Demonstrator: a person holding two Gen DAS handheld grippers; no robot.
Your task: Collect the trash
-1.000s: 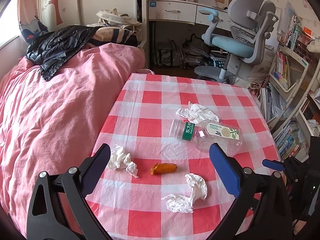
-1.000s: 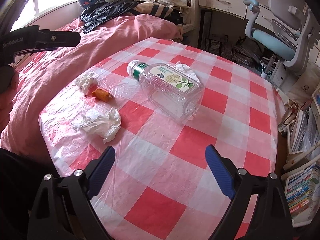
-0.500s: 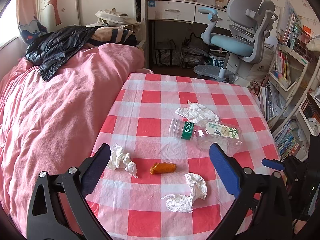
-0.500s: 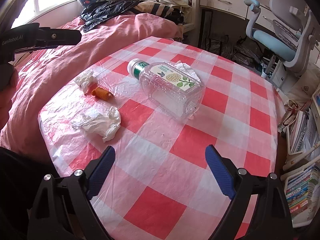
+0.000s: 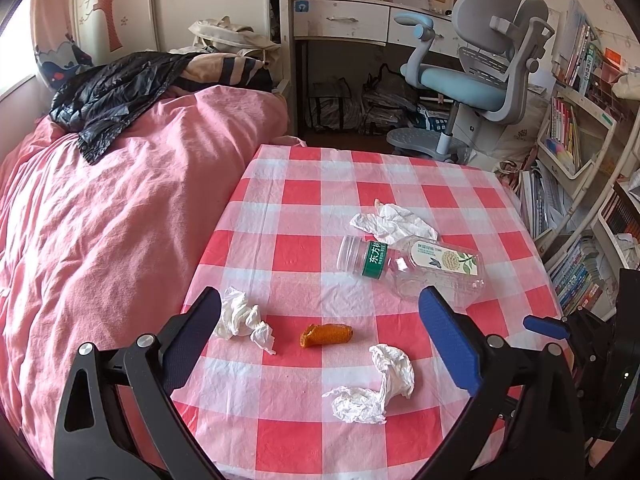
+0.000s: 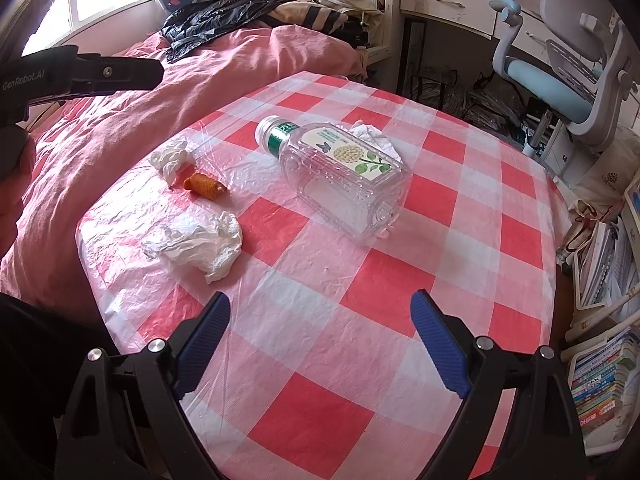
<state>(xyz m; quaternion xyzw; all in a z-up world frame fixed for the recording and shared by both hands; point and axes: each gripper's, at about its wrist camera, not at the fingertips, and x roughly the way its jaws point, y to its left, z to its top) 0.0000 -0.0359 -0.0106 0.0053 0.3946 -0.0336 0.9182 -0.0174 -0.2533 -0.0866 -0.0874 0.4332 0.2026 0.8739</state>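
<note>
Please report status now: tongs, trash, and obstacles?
Left tongs open, empty. Right tongs open, empty. Clear plastic bottle lying on checked tablecloth, untouched. Path unobstructed.

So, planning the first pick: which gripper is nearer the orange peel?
Left. The left gripper hovers right over the orange peel; the right gripper is farther, past a tissue.

Two wrist views, shared table (image 5: pixel 304 200)

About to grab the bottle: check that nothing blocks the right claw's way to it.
Nothing visible does. The right claw is open over bare tablecloth, and the bottle lies straight ahead; the tissues sit off to the left.
</note>
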